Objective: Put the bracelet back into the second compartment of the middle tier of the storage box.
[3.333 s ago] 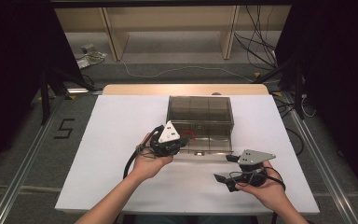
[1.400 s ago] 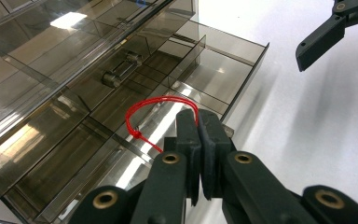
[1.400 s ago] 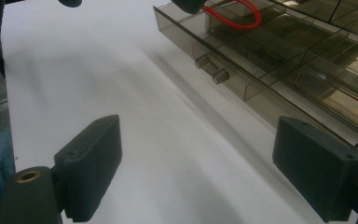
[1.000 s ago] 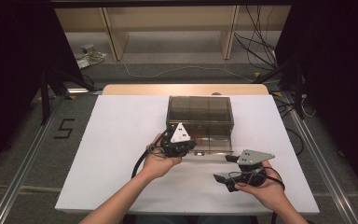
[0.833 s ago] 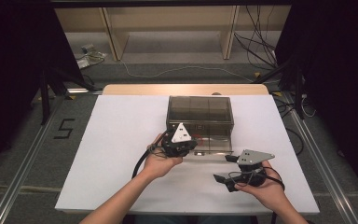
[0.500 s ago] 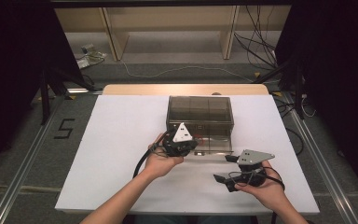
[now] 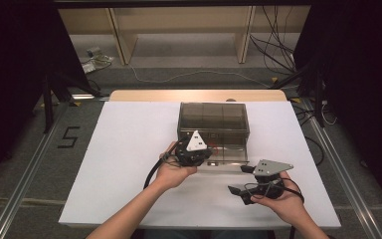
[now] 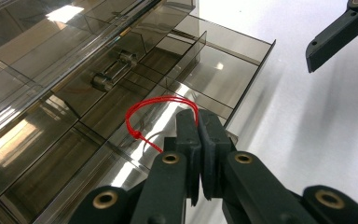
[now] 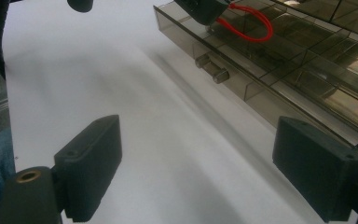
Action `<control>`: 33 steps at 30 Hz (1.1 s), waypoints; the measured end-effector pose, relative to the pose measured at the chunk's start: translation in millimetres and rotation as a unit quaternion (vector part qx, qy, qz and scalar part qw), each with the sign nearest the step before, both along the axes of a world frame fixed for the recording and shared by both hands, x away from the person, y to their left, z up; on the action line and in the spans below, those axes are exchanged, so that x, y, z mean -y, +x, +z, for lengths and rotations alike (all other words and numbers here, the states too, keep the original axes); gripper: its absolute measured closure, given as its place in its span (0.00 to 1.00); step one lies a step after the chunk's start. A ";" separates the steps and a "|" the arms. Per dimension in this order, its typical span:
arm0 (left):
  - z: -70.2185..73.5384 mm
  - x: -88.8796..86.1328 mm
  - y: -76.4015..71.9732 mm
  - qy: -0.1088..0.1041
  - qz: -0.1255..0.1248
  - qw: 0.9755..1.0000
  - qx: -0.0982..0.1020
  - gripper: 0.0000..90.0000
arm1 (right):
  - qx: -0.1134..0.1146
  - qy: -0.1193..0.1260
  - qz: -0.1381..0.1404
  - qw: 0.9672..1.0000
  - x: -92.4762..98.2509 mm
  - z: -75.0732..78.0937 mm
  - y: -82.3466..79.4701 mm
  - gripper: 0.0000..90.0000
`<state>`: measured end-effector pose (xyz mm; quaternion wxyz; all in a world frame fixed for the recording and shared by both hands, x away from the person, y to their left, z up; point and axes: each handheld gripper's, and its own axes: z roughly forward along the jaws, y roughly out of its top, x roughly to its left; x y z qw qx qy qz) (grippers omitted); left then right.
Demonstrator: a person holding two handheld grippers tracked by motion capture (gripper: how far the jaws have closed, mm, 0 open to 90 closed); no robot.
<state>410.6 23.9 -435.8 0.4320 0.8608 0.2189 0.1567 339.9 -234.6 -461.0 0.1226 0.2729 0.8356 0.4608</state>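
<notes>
A red cord loop [image 8: 161, 114] is held pinched in the left gripper [image 8: 198, 122] over the open drawer [image 8: 242, 70], the right gripper [image 9: 196, 163] gaping nearby.

The left claw [image 8: 199, 126] is pinched shut on a red loop [image 8: 156, 105], and its tips hide the part of the loop between them. In the high view the loop is too small to see beside the smoky box [image 7: 214, 119]. The box runs off the top and left edges of the left gripper view. The right claw [image 9: 209, 163] is cut off at the bottom edge.
</notes>
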 end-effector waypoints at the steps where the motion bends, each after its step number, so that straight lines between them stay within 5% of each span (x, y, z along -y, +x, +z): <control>1: 0.0 0.3 0.2 0.001 -0.001 1.000 0.000 0.98 | 0.000 0.000 0.000 1.000 -0.1 0.0 0.0 0.18; 33: -5.7 6.6 5.1 0.005 -0.002 1.000 -0.015 0.97 | 0.000 0.000 -0.001 1.000 0.2 0.5 -0.8 0.18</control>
